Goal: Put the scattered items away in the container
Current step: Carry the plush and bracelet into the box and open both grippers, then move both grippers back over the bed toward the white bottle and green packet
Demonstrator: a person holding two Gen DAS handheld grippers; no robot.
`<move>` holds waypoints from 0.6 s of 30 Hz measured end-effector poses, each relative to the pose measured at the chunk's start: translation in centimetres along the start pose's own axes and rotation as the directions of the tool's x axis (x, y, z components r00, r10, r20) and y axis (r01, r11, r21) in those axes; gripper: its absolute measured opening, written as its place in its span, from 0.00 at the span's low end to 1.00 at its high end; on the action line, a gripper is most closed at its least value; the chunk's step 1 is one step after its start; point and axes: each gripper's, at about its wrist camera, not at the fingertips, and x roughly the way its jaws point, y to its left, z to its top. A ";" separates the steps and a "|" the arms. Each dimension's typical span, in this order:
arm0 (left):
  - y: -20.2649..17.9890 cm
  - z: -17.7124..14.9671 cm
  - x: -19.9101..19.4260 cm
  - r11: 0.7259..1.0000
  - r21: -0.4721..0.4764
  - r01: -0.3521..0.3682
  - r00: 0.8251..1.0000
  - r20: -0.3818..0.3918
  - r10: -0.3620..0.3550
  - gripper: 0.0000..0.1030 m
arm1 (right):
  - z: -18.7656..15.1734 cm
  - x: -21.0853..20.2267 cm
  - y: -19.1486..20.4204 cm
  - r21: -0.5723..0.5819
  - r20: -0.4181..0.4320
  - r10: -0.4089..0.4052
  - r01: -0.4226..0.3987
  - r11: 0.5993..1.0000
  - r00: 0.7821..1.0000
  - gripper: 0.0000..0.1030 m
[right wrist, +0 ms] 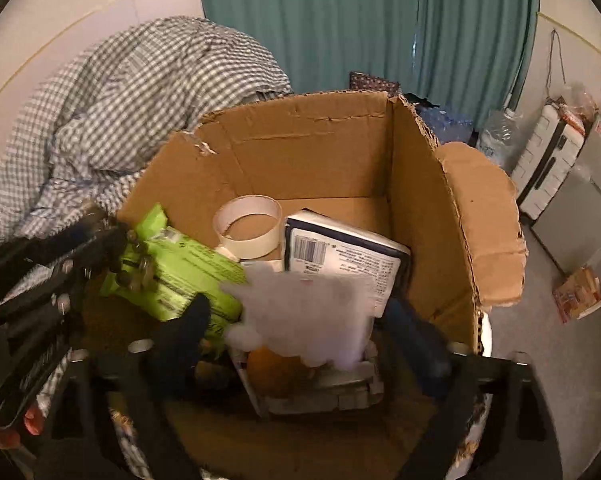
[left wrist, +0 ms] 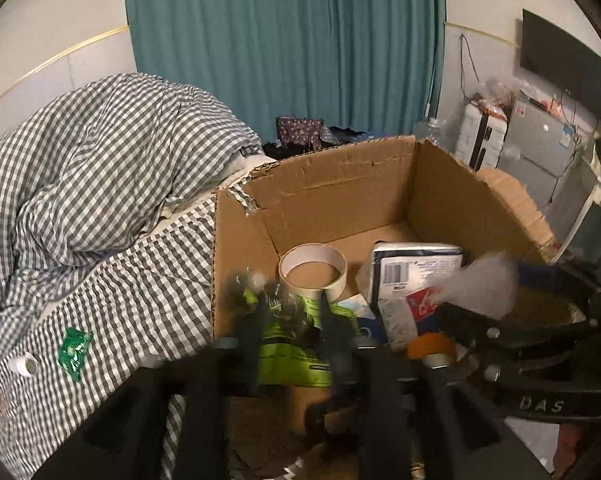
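Over the open cardboard box on the checked bedding, both grippers hang with their fingers pointing down into it. Seen from its own camera, the left gripper has its jaws spread apart, and a blurred lime-green packet lies between and below them; the pads do not appear to press on it, though the blur makes contact hard to judge. From the right wrist view, the right gripper stands with its dark fingers set wide, and a pale, smeared plastic bag sits in the gap between them, again with no clear pinch. Inside the box rest a roll of white tape near the far left corner, a dark-edged pack with a barcode beside it, and something orange lower down, partly hidden. Two items remain out on the bedding at the left of the box: a small green wrapper and a small white bottle just beside it.
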 end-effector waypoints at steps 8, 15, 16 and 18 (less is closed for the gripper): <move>2.6 -0.7 -0.5 0.997 -0.060 -0.040 0.999 0.002 0.041 0.87 | -0.1 -0.2 -0.1 0.030 0.007 -0.010 0.010 0.999 1.000 0.91; 6.3 -2.1 -2.1 0.989 -0.131 -0.074 0.997 -0.010 0.073 0.89 | -0.1 -1.8 2.1 0.002 0.028 -0.003 0.003 1.000 1.000 0.91; 7.0 -2.4 -2.5 0.986 -0.140 -0.087 0.996 -0.012 0.086 0.91 | 0.0 -2.1 2.5 -0.006 0.033 -0.001 0.001 1.000 0.999 0.91; 8.5 -3.1 -3.1 0.981 -0.158 -0.111 0.994 -0.014 0.110 0.93 | 0.1 -2.9 3.9 -0.028 0.048 0.011 -0.009 1.000 0.999 0.91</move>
